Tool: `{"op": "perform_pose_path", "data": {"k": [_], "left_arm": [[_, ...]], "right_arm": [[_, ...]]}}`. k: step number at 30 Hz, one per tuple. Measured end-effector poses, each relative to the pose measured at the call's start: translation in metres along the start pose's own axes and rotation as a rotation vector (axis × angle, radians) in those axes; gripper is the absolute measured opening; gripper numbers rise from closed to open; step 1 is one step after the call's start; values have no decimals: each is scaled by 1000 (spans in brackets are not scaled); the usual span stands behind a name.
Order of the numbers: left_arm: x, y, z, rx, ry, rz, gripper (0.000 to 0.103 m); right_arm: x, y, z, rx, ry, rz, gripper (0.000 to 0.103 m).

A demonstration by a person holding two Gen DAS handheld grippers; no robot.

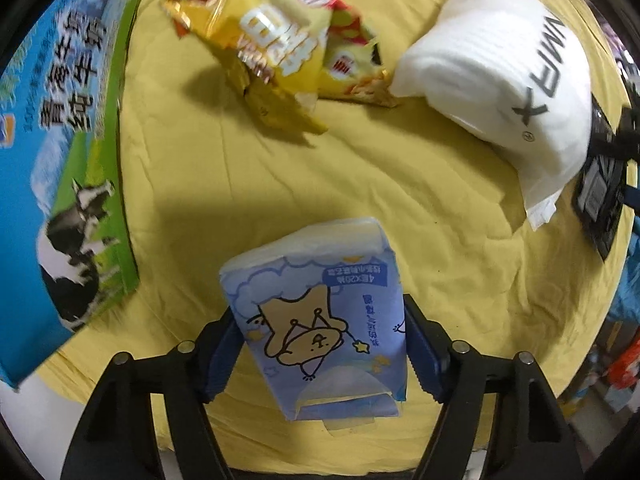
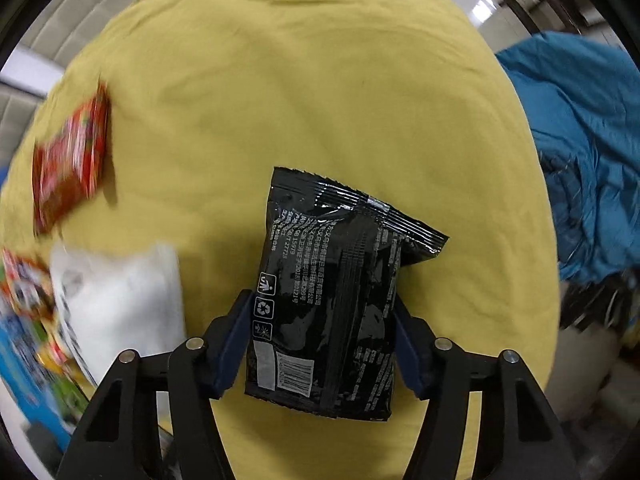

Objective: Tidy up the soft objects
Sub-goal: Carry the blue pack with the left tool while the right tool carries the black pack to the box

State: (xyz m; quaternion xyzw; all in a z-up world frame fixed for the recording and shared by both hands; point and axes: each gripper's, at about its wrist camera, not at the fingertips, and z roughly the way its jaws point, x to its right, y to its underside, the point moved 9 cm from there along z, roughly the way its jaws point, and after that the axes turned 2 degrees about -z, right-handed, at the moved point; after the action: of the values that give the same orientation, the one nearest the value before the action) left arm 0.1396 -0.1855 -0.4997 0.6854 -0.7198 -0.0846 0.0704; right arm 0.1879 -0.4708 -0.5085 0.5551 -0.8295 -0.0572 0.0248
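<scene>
Left tongs downward astride tissue pack

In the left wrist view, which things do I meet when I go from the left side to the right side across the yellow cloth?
Milk carton box → gold snack bag → white pillow → black packet at the right edge. The blue tissue pack lies lower, between the left gripper fingers.

A yellow cloth covers the work surface, creased and shadowed. Far left stands a pale panelled wall. Far right, glossy floor reflects light.
</scene>
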Motion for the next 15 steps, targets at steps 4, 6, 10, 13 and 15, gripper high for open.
{"op": "perform_pose_path", "data": {"k": [4, 6, 10, 13, 15], "left_arm": [[7, 2, -3, 19, -19, 38, 72], [12, 4, 0, 25, -26, 53, 72], [19, 8, 8, 6, 0, 49, 72], [15, 14, 17, -23, 41, 35, 72], [13, 18, 21, -42, 85, 12, 72]], "right_arm": [[1, 28, 4, -29, 55, -140, 64], [2, 45, 6, -51, 62, -188, 63], [11, 86, 19, -88, 79, -252, 62], [14, 100, 27, -72, 93, -261, 64], [16, 108, 28, -78, 74, -241, 68]]}}
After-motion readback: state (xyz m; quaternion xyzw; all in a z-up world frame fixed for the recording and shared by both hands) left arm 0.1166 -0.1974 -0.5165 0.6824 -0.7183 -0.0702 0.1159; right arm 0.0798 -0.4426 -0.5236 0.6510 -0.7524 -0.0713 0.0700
